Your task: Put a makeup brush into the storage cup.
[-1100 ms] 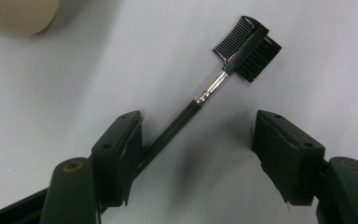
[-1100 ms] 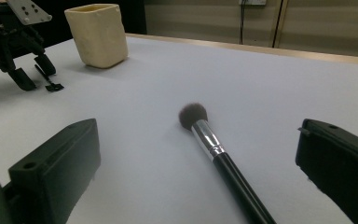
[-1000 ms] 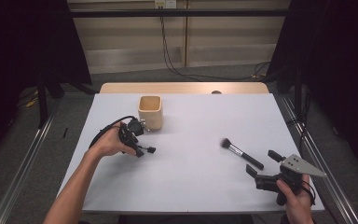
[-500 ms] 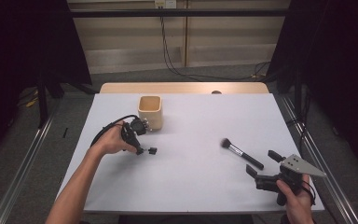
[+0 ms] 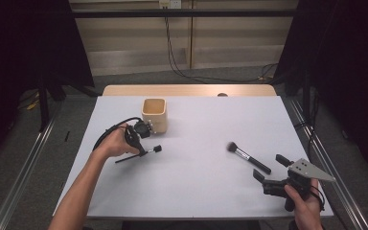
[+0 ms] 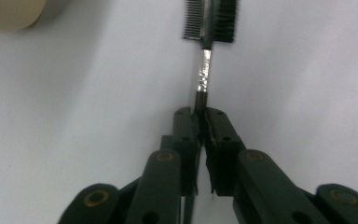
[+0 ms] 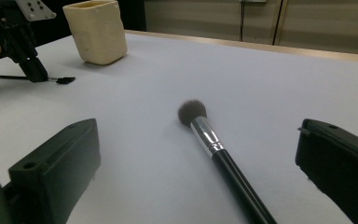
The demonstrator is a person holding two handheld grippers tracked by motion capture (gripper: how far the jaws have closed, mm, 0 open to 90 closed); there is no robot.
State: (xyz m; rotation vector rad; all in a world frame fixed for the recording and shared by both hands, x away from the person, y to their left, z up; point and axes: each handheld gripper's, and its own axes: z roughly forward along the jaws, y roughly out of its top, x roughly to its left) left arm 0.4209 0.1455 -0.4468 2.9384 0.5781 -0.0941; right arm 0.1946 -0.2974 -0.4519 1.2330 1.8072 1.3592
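The slim black brow tool with a small comb-and-brush head (image 6: 210, 21) lay flat on the white table (image 5: 196, 182), left of centre, just in front of the cream square ceramic cup (image 5: 154, 114). In the high view its long axis ran roughly left to right – handle end toward the person's left, head (image 5: 156, 149) toward the middle of the table. The left gripper (image 6: 202, 122) had just been closing, and its black jaws were pinched on the thin handle, below the silver ferrule, with the tool low on the table surface. The cup stood near the gripper's far side, apart from the tool. Well away on the right lay a black-handled powder brush with a silver ferrule and dark rounded bristles (image 7: 214, 149), bristles pointing toward the table's middle. The right gripper (image 5: 274, 173) sat just short of its handle end – jaws spread wide, the pads not touching it.
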